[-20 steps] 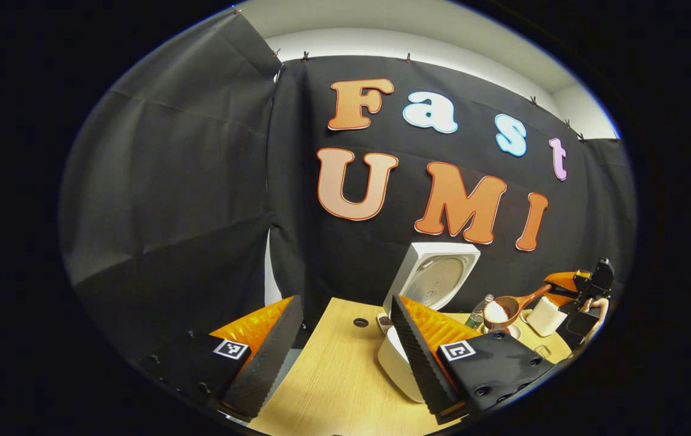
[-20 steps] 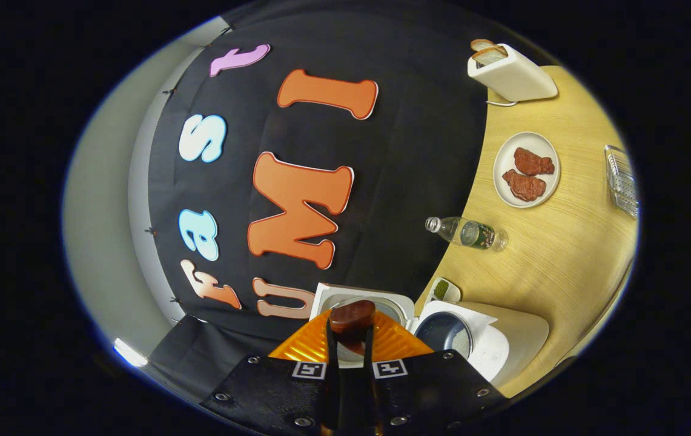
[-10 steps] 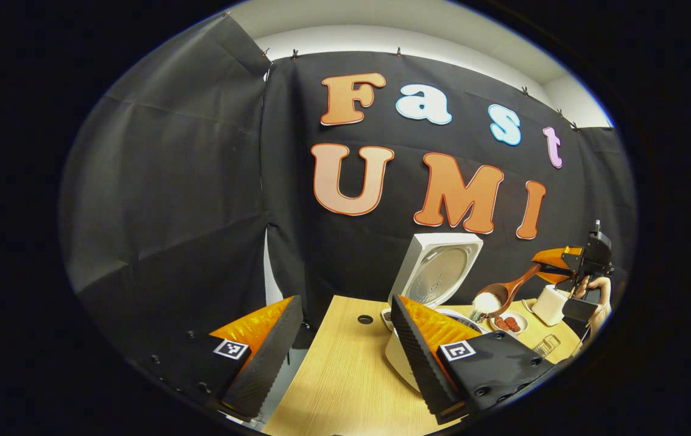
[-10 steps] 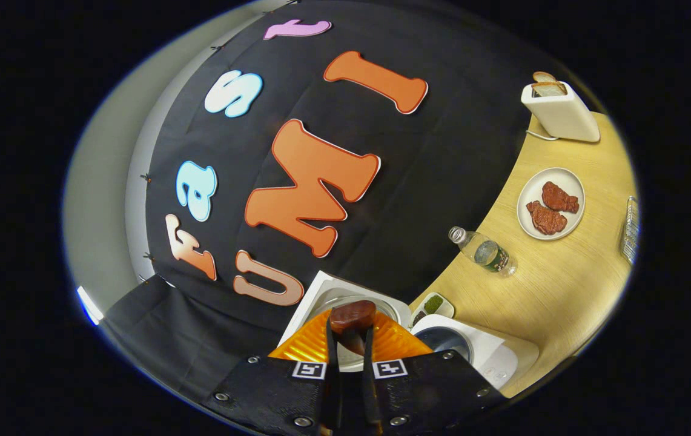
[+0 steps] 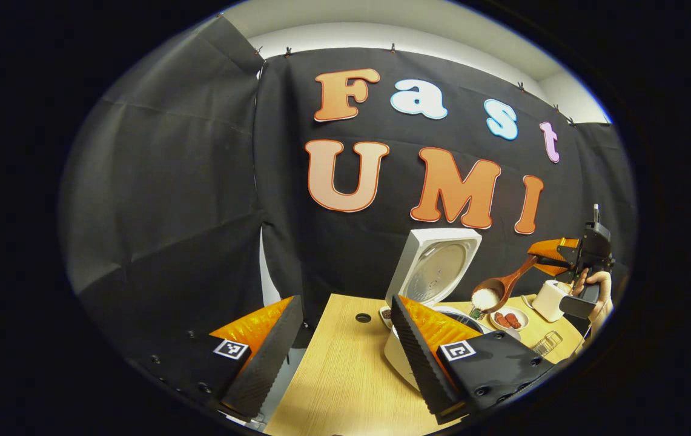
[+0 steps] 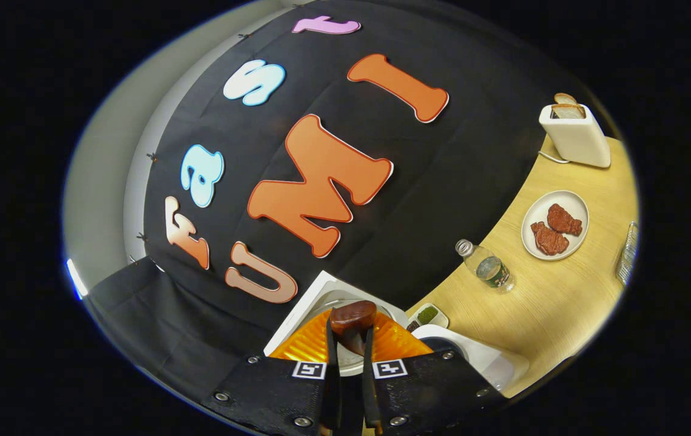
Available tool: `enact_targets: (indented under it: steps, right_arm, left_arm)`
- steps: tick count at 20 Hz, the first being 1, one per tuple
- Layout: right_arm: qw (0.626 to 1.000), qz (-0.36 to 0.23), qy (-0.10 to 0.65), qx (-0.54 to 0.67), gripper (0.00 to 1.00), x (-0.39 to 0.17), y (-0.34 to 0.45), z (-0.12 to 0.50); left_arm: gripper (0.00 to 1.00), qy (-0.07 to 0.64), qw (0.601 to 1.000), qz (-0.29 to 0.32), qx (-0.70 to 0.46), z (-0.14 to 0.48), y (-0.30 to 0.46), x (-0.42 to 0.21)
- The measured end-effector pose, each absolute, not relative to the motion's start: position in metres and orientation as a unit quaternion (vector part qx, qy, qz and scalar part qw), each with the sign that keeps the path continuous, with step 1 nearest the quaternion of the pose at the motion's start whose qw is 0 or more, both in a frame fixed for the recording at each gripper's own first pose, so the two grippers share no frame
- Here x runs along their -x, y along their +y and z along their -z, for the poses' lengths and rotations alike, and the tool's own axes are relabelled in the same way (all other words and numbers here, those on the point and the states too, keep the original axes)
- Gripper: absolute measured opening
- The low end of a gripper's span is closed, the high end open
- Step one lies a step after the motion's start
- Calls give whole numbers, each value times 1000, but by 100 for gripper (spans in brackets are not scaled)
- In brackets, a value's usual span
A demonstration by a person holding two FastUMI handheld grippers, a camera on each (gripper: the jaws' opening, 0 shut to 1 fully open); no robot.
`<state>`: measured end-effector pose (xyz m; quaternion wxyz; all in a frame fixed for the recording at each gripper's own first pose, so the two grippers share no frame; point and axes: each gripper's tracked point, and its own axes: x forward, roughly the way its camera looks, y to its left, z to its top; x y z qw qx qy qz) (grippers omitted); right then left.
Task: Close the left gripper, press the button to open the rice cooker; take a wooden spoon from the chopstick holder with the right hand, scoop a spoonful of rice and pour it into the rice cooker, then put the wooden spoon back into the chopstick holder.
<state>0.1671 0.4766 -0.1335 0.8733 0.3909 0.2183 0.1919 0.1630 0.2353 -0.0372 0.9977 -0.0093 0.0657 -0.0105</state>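
Note:
The white rice cooker (image 5: 398,363) stands on the wooden table with its lid (image 5: 437,266) raised upright; its body is partly hidden behind my left gripper's right finger. My left gripper (image 5: 345,303) is open, low over the table in front of the cooker, holding nothing. The wooden spoon (image 5: 493,293) carries a heap of white rice and hangs just right of the cooker's lid, above the table. My right gripper (image 5: 554,255) is shut on its handle, with a hand (image 5: 597,284) behind it. In the right gripper view the spoon handle's end (image 6: 352,317) sits between the fingers of the right gripper (image 6: 351,342), over the cooker's lid (image 6: 315,300).
A toaster (image 6: 575,134) with bread, a plate (image 6: 533,209) of red meat, a water bottle (image 6: 483,265) and a small dish (image 6: 427,315) of green stuff stand on the table (image 6: 539,303) right of the cooker. A glass (image 5: 544,345) is near the table's front edge.
The right gripper has risen and turned, lifting the rice-filled spoon up and a little left toward the open cooker with its handle steeper. The left gripper stays open, nearly still.

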Motion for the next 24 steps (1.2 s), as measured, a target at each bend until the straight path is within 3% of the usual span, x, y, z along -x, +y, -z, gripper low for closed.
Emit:
enact_targets:
  steps: [24]
  right_arm:
    - [926,-228,175,-244,14,-160,510,119]
  left_arm:
    - [99,72,997,3,14,43,240,-165]
